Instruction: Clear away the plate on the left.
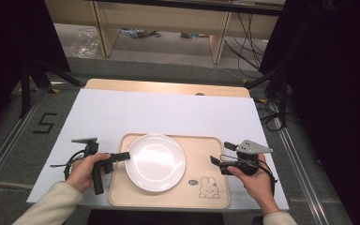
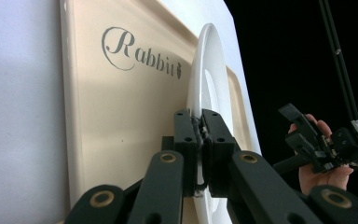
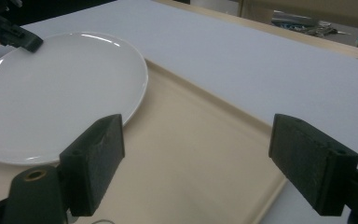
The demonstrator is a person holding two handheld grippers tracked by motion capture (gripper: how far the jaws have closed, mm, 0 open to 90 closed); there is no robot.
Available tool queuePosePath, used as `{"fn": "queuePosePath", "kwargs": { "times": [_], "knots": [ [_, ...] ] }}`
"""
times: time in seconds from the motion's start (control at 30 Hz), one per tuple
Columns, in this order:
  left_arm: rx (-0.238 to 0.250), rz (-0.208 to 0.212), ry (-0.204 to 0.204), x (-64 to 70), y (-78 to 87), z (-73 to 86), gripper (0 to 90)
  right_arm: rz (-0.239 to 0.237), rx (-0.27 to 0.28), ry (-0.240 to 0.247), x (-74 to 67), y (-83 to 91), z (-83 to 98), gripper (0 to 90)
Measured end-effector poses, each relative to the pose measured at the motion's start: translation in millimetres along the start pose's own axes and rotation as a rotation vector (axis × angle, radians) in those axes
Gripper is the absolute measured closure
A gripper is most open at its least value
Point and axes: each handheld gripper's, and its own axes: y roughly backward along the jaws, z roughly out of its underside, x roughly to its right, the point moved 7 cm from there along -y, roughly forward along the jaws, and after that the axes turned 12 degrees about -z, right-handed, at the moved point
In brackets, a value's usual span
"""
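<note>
A: From the high view, the white plate (image 1: 155,161) lies on the beige tray (image 1: 213,145), left gripper (image 1: 124,156) at the plate's left rim, right gripper (image 1: 214,160) beyond its right side.

B: The left gripper view shows those jaws clamped on the plate's rim (image 2: 200,93) ("Rabbit" (image 2: 142,53) printed on the tray (image 2: 121,121)).

A: The right gripper view: jaws wide apart, empty, over bare tray (image 3: 200,140) beside the plate (image 3: 51,98).

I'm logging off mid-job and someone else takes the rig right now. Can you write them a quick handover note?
Left claw: shut on the left rim of the white plate.
Right claw: open, holding nothing, at the tray's right edge.
Plate sits on the beige tray, left of centre; tray rests on the white table cover.
Done: plate gripped.
Left: probably moving the plate; its destination can't be told from here. Right claw is free to steady the tray.
</note>
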Motion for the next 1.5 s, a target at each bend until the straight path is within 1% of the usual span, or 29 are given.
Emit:
{"fn": "queuePosePath", "kwargs": {
  "times": [0.1, 0.23, 0.3, 0.33, 0.37, 0.4, 0.43, 0.47, 0.5, 0.53, 0.57, 0.6, 0.63, 0.67, 0.7, 0.73, 0.77, 0.8, 0.87, 0.93, 1.0, 1.03, 1.07, 1.13, 1.17, 1.3, 1.33, 1.47, 1.5],
  "knots": [
    [-0.003, -0.007, -0.012, -0.6, -0.9, -0.2, 84.9, 0.000, -0.001, 0.000, -0.1, 0.0, 0.1, 19.1],
    [-0.017, -0.033, -0.013, -4.2, -1.8, 0.1, 84.0, -0.001, -0.002, 0.000, 0.0, 0.0, 0.3, 19.1],
    [-0.007, -0.043, -0.039, -5.7, -2.5, 0.3, 83.2, -0.001, -0.001, 0.000, 0.0, 0.1, 0.2, 19.1],
    [-0.008, -0.058, -0.038, -5.6, -2.1, -0.5, 81.2, 0.000, -0.001, -0.001, 0.0, 0.1, 0.1, 19.1],
    [0.002, -0.061, -0.082, -8.0, -2.5, -2.0, 79.2, -0.010, -0.005, -0.022, -1.9, -0.2, 0.9, 19.1],
    [0.006, -0.069, -0.093, -8.5, -2.0, -2.6, 77.3, -0.007, -0.003, -0.017, -1.5, -0.2, 0.7, 19.1],
    [0.005, -0.084, -0.073, -7.5, -0.9, -2.4, 75.4, -0.001, -0.002, 0.000, -0.1, 0.1, 0.2, 19.1],
    [0.005, -0.083, -0.075, -7.1, -0.2, -2.8, 73.0, -0.002, -0.002, 0.000, -0.2, 0.1, 0.3, 19.1],
    [0.017, -0.064, -0.071, -5.0, 0.4, -3.7, 72.9, 0.000, -0.001, 0.004, 0.1, 0.1, 0.1, 19.1],
    [0.024, -0.041, -0.073, -1.8, 1.3, -4.7, 70.3, -0.002, -0.001, 0.000, -0.3, 0.0, 0.1, 19.1],
    [0.032, -0.044, -0.102, 0.2, 2.3, -5.3, 66.9, -0.010, -0.005, -0.022, -2.1, -0.3, 0.9, 19.1],
    [0.061, -0.048, -0.161, 1.5, 2.0, -6.8, 63.2, -0.011, -0.006, -0.023, -2.1, -0.3, 0.9, 19.1],
    [0.080, -0.059, -0.198, 2.4, 1.7, -7.5, 59.0, -0.002, -0.003, -0.002, -0.3, 0.2, 0.3, 19.1],
    [0.089, -0.060, -0.229, 3.0, 2.0, -7.4, 56.0, 0.001, 0.000, -0.001, 0.0, 0.1, 0.2, 19.1],
    [0.107, -0.061, -0.274, 3.3, 2.4, -7.6, 53.3, 0.001, 0.001, -0.001, 0.0, 0.1, 0.2, 19.1],
    [0.117, -0.071, -0.309, 2.9, 2.8, -7.7, 49.7, -0.012, -0.006, -0.023, -2.2, -0.2, 1.1, 19.1],
    [0.140, -0.085, -0.335, 4.3, 3.2, -8.4, 47.3, -0.013, -0.005, -0.018, -1.8, -0.1, 0.8, 19.1],
    [0.156, -0.095, -0.378, 4.4, 4.5, -9.2, 45.2, -0.004, -0.001, -0.001, -0.4, 0.3, 0.2, 19.1],
    [0.191, -0.116, -0.459, 6.6, 7.9, -11.4, 40.4, -0.001, 0.001, -0.001, -0.1, 0.2, 0.2, 19.1],
    [0.234, -0.124, -0.520, 11.0, 12.5, -13.9, 37.7, 0.002, 0.000, -0.005, -0.1, 0.5, 0.5, 19.1],
    [0.285, -0.113, -0.582, 17.0, 18.0, -16.5, 35.9, -0.001, 0.001, 0.003, 0.2, 0.3, 0.2, 19.1],
    [0.317, -0.098, -0.620, 20.9, 20.9, -17.7, 35.5, -0.004, -0.002, 0.002, 0.0, 0.4, 0.3, 19.1],
    [0.331, -0.083, -0.643, 23.4, 22.6, -17.9, 35.0, -0.001, -0.003, -0.005, -0.3, 0.7, 0.7, 19.1],
    [0.368, -0.075, -0.692, 27.8, 27.3, -18.6, 34.8, -0.002, -0.003, -0.006, -0.2, 0.5, 0.7, 19.1],
    [0.383, -0.070, -0.704, 29.9, 29.2, -18.3, 34.7, 0.001, 0.001, -0.006, -0.2, 0.6, 0.5, 19.1],
    [0.433, -0.082, -0.801, 33.6, 36.3, -19.6, 34.1, 0.001, -0.006, -0.006, -0.2, 1.0, 0.9, 19.1],
    [0.439, -0.083, -0.818, 33.8, 37.6, -19.8, 34.1, 0.021, -0.015, 0.014, 1.9, 2.8, 0.8, 19.1],
    [0.450, -0.096, -0.848, 32.7, 42.4, -18.2, 34.1, 0.021, -0.014, 0.015, 2.0, 2.9, 0.7, 19.1],
    [0.455, -0.092, -0.860, 32.6, 43.6, -18.0, 34.1, 0.021, -0.015, 0.014, 2.1, 2.9, 0.8, 19.1]
  ]
}}
